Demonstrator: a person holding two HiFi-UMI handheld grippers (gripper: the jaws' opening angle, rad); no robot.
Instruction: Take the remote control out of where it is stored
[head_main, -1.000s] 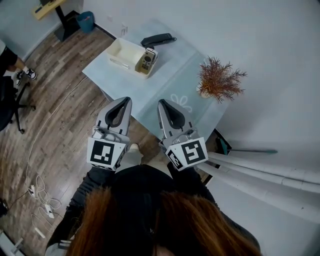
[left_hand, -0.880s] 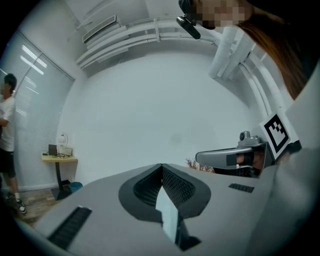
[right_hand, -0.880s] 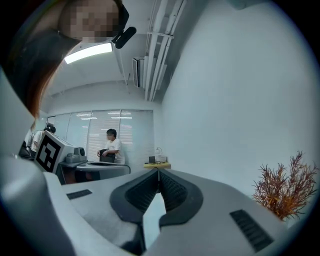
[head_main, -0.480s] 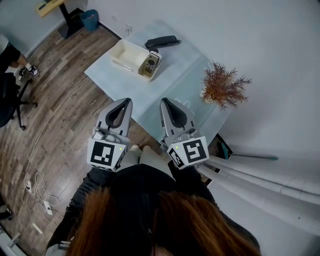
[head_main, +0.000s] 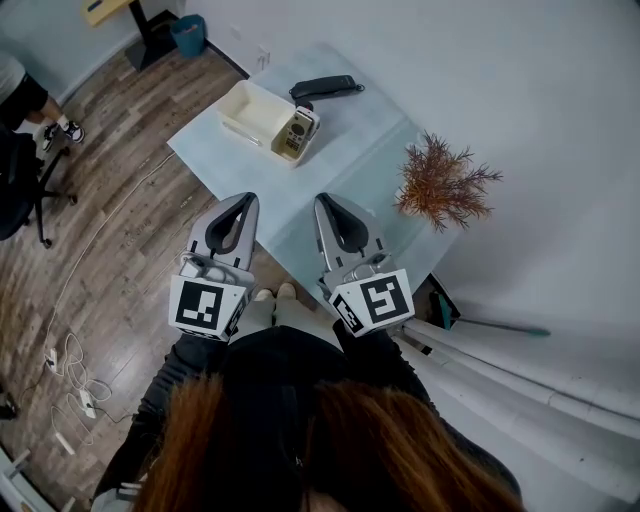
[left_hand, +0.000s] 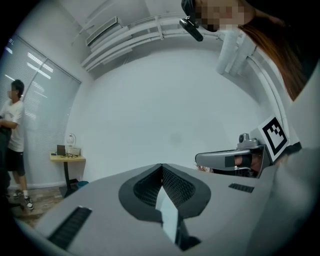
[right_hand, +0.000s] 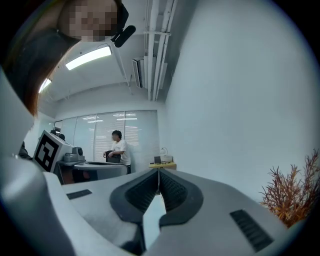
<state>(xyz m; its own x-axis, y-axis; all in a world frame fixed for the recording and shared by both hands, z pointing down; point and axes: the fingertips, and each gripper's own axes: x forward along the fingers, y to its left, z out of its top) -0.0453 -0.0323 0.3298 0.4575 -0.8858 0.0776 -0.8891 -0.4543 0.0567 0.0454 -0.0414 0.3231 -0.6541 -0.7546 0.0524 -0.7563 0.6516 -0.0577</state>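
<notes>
A light-coloured remote control (head_main: 295, 133) leans in the right end of a cream open box (head_main: 255, 112) on the pale glass table (head_main: 330, 170). Behind the box lies a second, black remote (head_main: 326, 88). My left gripper (head_main: 243, 200) and right gripper (head_main: 322, 202) hang side by side, well short of the table's near edge, both pointing toward it. Both are shut with nothing between the jaws. In the left gripper view its tips (left_hand: 161, 165) meet against a bare wall; in the right gripper view the tips (right_hand: 158, 170) also touch.
A dried reddish plant (head_main: 441, 185) stands at the table's right side by the white wall. Wood floor with cables (head_main: 70, 370) lies to the left. A person (right_hand: 118, 148) stands across the room near a small side table (head_main: 120, 8) and a blue bin (head_main: 188, 36).
Both grippers have risen slightly in the head view and the view has shifted a little; the table and box sit marginally higher. Both grippers stay shut.
</notes>
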